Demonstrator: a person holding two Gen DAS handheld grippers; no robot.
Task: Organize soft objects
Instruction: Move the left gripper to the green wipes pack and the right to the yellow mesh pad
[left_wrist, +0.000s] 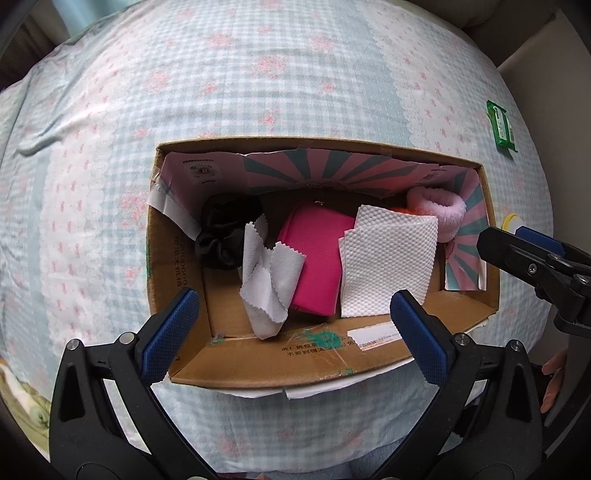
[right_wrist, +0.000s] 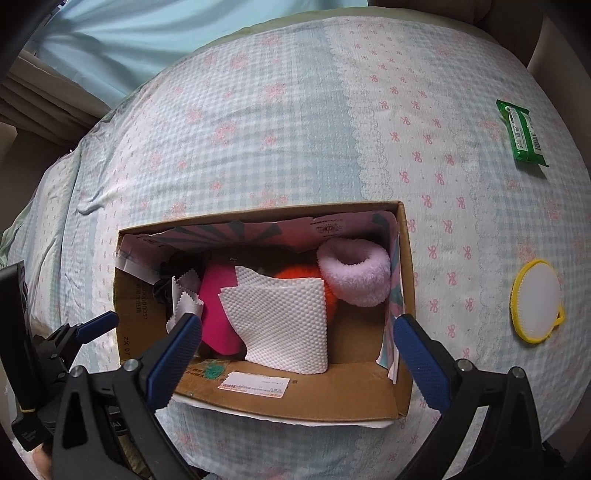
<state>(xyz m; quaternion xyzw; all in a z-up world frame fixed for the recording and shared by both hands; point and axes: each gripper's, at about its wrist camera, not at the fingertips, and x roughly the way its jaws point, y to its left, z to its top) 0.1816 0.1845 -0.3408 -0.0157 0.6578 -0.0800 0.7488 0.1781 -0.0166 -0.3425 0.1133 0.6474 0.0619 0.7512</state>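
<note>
An open cardboard box (left_wrist: 280, 363) (right_wrist: 314, 400) sits on the bed. Inside lie a black scrunchie (left_wrist: 218, 236), a pale grey cloth with zigzag edges (left_wrist: 264, 280) (right_wrist: 184, 295), a magenta pouch (left_wrist: 317, 258) (right_wrist: 218, 321), a white paper towel (left_wrist: 388, 262) (right_wrist: 284, 321), an orange fuzzy thing (right_wrist: 299, 273) and a fluffy pink band (left_wrist: 439, 210) (right_wrist: 354, 273). My left gripper (left_wrist: 295, 314) hangs open above the box's near side, holding nothing. My right gripper (right_wrist: 297, 328) (left_wrist: 508, 238) is open and empty over the box's right half. One of my left gripper's fingers (right_wrist: 98, 325) shows at the left.
The bed is covered by a pale blue checked sheet with pink bows (left_wrist: 258, 74) (right_wrist: 295, 129). A green wipes pack (left_wrist: 500, 125) (right_wrist: 522, 134) lies at the far right. A round white item with a yellow rim (right_wrist: 535, 301) lies right of the box. A hand (left_wrist: 554, 380) shows at the lower right.
</note>
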